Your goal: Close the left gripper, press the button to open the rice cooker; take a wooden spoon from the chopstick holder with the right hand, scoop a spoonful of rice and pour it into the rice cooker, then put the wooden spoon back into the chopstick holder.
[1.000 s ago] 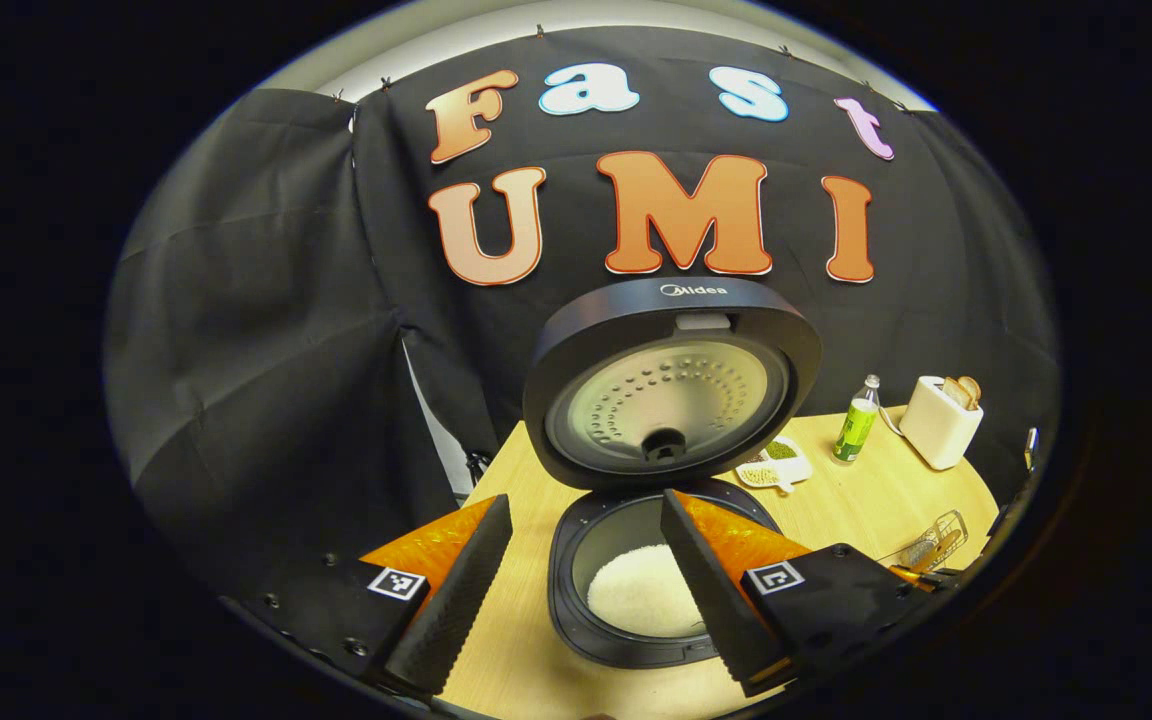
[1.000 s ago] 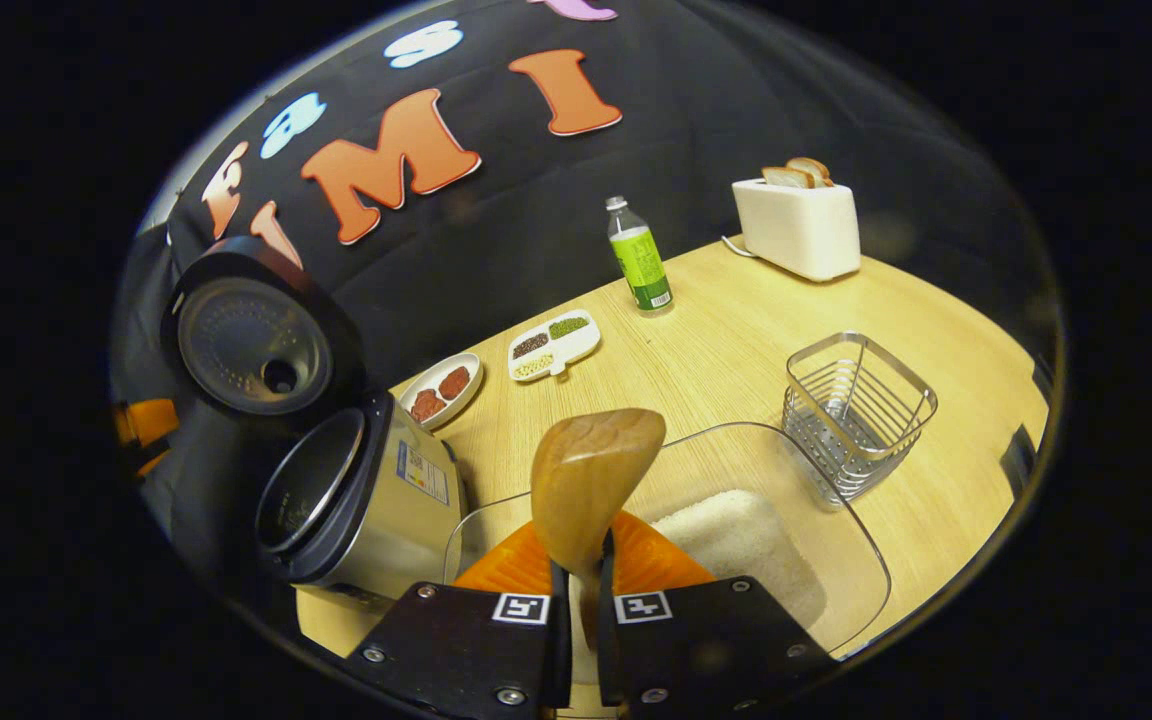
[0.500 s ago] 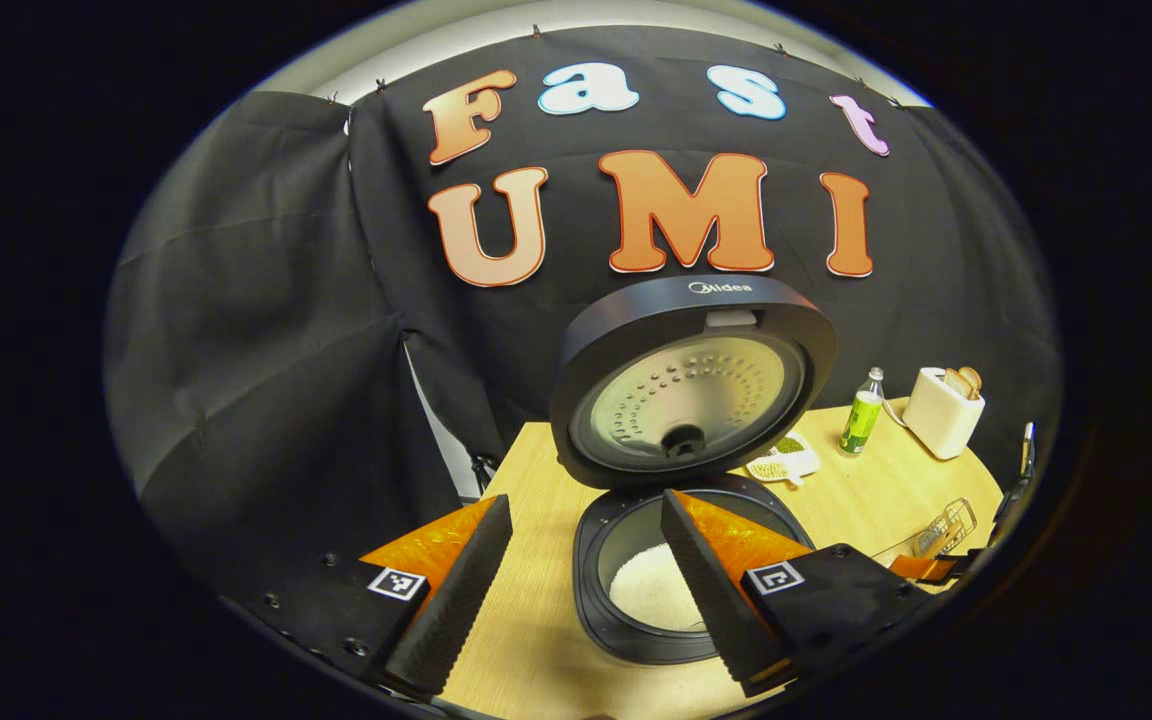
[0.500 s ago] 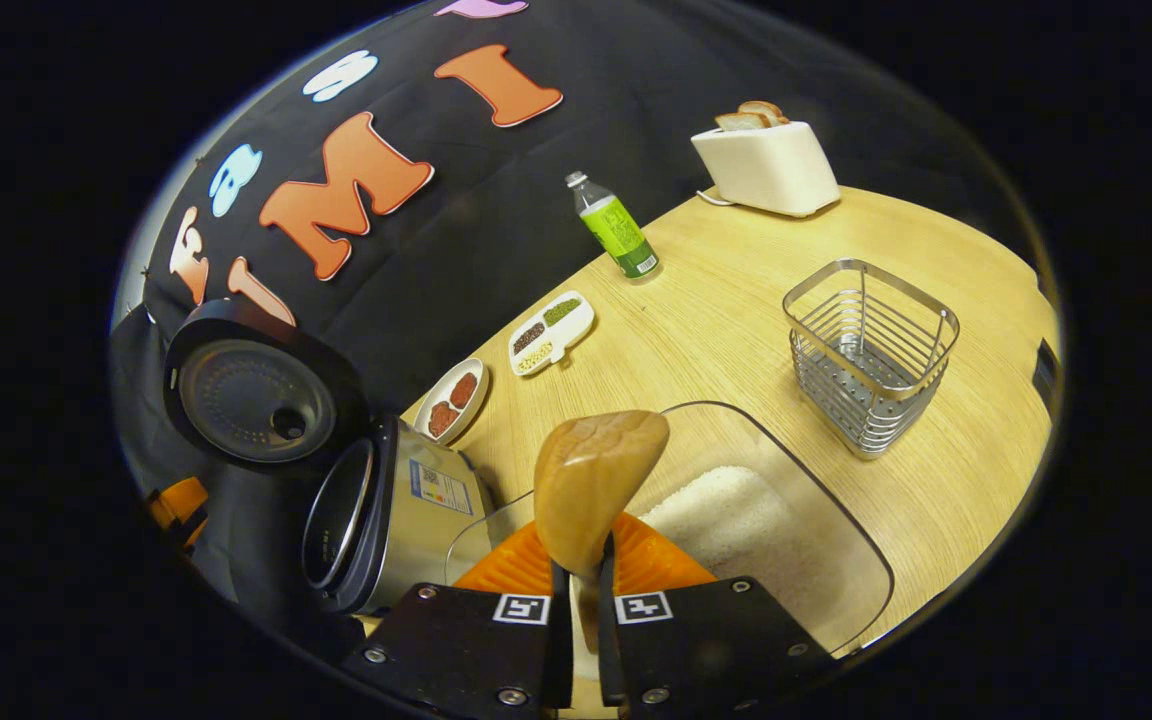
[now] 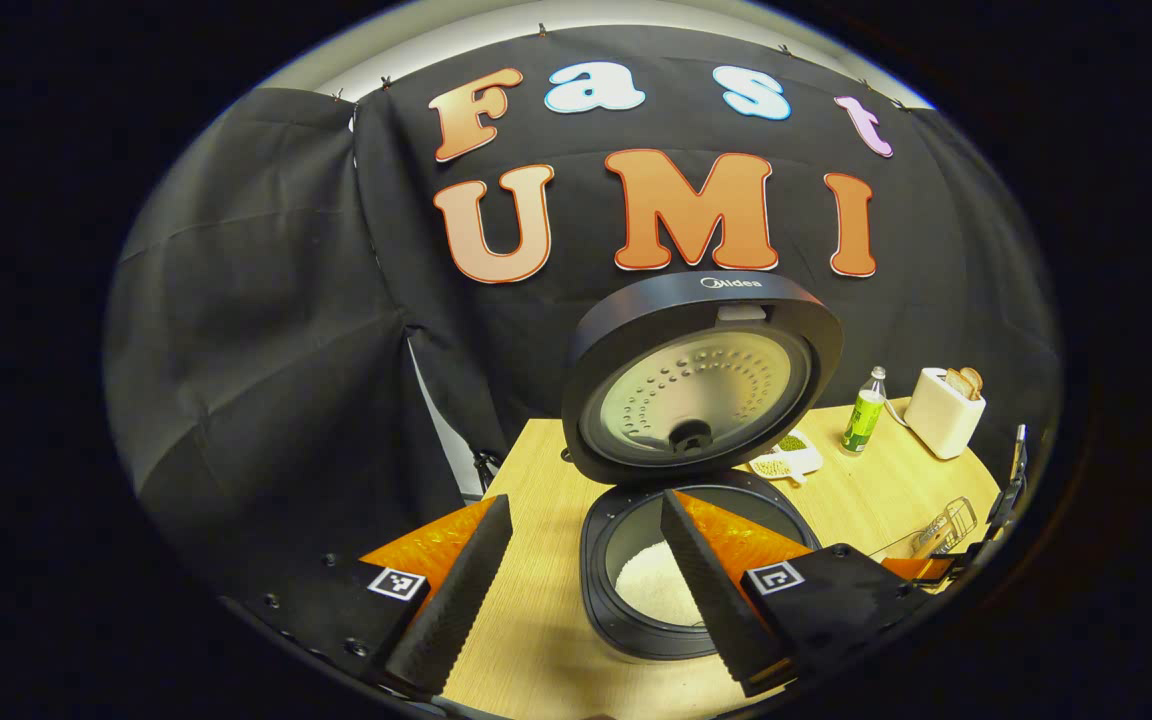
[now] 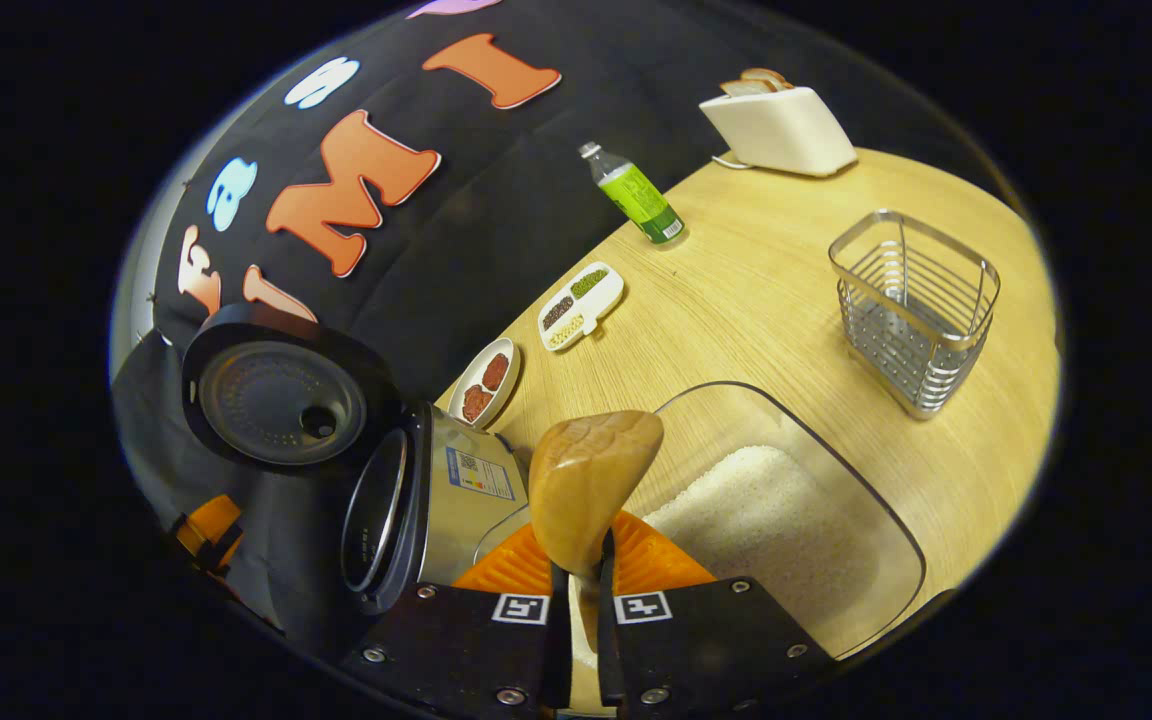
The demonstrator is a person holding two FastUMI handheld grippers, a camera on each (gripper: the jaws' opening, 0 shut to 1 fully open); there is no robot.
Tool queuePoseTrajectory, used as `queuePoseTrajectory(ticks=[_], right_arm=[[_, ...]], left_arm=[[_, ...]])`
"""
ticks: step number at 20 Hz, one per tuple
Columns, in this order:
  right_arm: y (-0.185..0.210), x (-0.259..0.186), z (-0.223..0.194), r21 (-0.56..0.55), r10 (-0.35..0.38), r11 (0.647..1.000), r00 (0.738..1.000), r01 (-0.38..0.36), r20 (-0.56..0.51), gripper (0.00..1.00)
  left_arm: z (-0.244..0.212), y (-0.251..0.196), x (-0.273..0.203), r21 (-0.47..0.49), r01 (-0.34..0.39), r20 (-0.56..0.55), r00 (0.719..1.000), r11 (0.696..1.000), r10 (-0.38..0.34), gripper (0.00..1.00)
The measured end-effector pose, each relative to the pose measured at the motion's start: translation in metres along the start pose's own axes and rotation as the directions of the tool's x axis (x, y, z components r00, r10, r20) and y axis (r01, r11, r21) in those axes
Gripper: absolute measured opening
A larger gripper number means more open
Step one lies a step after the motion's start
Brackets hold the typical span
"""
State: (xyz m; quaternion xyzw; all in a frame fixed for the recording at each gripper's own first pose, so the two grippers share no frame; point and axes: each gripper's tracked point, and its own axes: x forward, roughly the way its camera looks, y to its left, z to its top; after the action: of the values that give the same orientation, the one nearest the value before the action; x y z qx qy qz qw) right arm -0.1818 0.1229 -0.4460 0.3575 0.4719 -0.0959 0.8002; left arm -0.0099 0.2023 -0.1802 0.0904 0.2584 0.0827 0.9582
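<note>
- Left gripper (image 5: 586,580): jaws spread wide, holding nothing, positioned at the near side of the rice cooker (image 5: 696,590).
- Rice cooker: lid (image 5: 701,375) raised upright on the far side; a patch of white rice (image 5: 654,592) lies in the inner pot.
- Right gripper (image 6: 576,620): jaws narrow, both fingers clamped on the handle of the wooden spoon (image 6: 591,480); the spoon bowl stands up above the fingers.
- Clear container (image 6: 886,560): just beyond the right gripper, holding a bed of rice (image 6: 756,510); in the right gripper view the cooker stands just left of it.
- Chopstick holder (image 6: 914,308): wire basket, upright on the table (image 6: 756,300), to the far right of the container, apart from it.
- Far side of table: two sample dishes (image 6: 581,305), a green-labelled bottle (image 6: 636,195), a white toaster (image 6: 778,128) with bread.
</note>
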Motion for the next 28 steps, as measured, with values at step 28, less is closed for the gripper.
queuePoseTrajectory(ticks=[28], right_arm=[[0.041,-0.069,0.109,0.543,0.45,0.732,0.89,-0.412,0.069,0.09]], left_arm=[[0.008,-0.016,-0.031,-0.102,-0.061,0.051,0.996,0.993,0.067,0.94]])
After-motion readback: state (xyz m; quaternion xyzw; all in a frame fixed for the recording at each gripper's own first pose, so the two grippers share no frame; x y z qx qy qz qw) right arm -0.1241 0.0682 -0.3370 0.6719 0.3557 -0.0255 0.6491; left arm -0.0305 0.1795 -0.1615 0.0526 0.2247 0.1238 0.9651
